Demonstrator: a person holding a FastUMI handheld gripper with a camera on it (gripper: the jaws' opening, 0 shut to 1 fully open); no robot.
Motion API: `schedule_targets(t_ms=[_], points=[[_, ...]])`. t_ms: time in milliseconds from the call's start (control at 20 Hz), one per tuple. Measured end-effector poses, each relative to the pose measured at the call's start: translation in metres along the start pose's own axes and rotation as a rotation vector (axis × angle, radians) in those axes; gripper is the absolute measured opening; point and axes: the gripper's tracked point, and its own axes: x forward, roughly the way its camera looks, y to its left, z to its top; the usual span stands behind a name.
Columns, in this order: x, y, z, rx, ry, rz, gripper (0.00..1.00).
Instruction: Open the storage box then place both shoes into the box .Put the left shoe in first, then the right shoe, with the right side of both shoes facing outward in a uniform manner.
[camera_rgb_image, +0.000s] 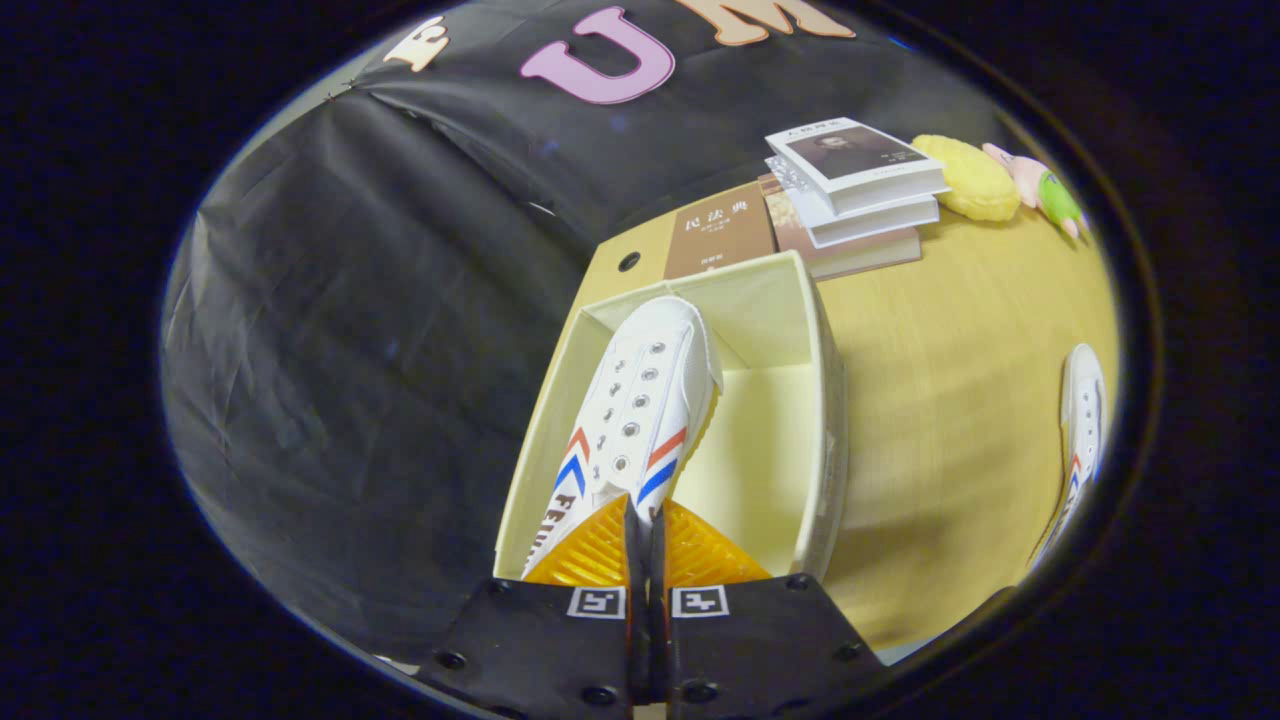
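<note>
My gripper (645, 520) is shut on the heel edge of a white canvas shoe (640, 400) with red and blue stripes. The shoe hangs from the fingers, toe pointing away, over the open cream storage box (820, 400), along its left side. The box stands on the yellow wooden table, top open, inside bare apart from the shoe. The second white shoe (1080, 430) lies on the table well to the right of the box.
A stack of books (850, 190) lies just beyond the box's far wall. A yellow plush toy (970, 180) and a small pink and green toy (1040, 190) sit beyond the books to the right. Black cloth hangs left of the table edge (590, 280).
</note>
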Motion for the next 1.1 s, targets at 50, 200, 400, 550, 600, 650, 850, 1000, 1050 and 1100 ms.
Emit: schedule_targets(t_ms=[50,200,400,550,600,650,850,1000,1050,1100], points=[[0.005,0.000,-0.002,0.005,0.008,-0.014,0.03],[0.026,-0.003,-0.007,0.020,0.031,-0.044,0.03],[0.052,-0.004,-0.014,0.019,0.061,-0.080,0.03],[0.059,-0.001,-0.026,0.005,0.095,-0.112,0.03],[0.063,-0.001,-0.029,-0.005,0.104,-0.121,0.03],[0.065,-0.002,-0.030,-0.014,0.110,-0.128,0.03],[0.067,-0.005,-0.034,-0.040,0.114,-0.144,0.03],[0.066,0.013,-0.030,-0.029,0.099,-0.084,0.23],[0.063,0.023,-0.024,-0.033,0.085,-0.062,0.32],[0.061,0.025,-0.021,-0.051,0.075,-0.059,0.42]])
